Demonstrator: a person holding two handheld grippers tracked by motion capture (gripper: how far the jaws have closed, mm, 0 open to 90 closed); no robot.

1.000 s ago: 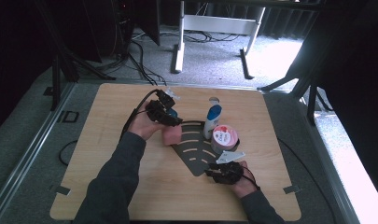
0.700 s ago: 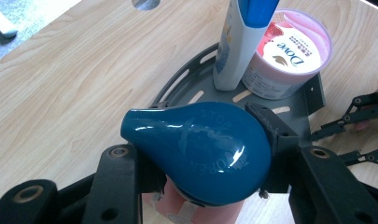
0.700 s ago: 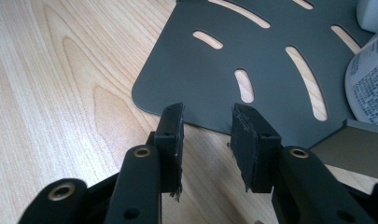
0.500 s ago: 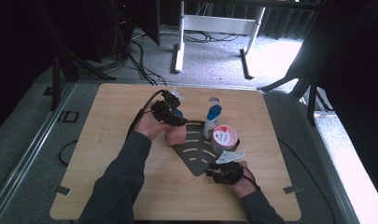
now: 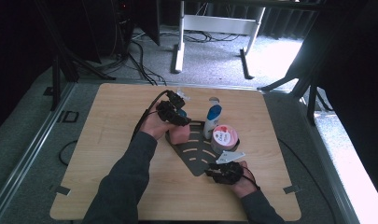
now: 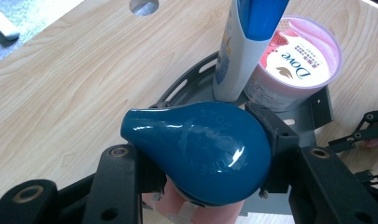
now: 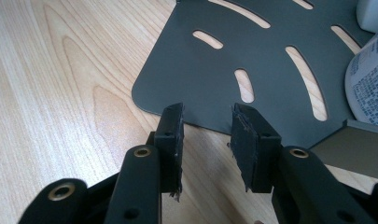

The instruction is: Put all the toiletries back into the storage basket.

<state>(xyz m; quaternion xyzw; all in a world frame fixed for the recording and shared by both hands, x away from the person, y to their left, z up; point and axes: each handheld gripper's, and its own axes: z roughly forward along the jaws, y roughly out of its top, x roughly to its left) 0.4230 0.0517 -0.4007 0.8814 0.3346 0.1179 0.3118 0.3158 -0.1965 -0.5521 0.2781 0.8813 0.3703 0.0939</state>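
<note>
A pink bottle [image 5: 180, 134] with a glossy blue teardrop cap [image 6: 198, 148] stands at the left edge of the dark grey slotted plate [image 5: 194, 154]. My left gripper [image 5: 171, 112] is shut on that cap, one jaw on each side. On the plate's far part stand a white and blue bottle [image 5: 212, 119] [image 6: 240, 44] and a pink Dove tub [image 5: 224, 136] [image 6: 294, 58]. My right gripper [image 5: 222, 171] [image 7: 207, 135] rests low at the plate's [image 7: 252, 60] near corner, its jaws a little apart with nothing between them.
The wooden table [image 5: 107, 140] has a round hole [image 5: 214, 99] near its far edge. Cables trail from both grippers. The table's edges drop to grey carpet, and desk legs stand beyond it.
My left gripper has shifted slightly right with the pink bottle, closer to the white and blue bottle. The right gripper has stayed put.
</note>
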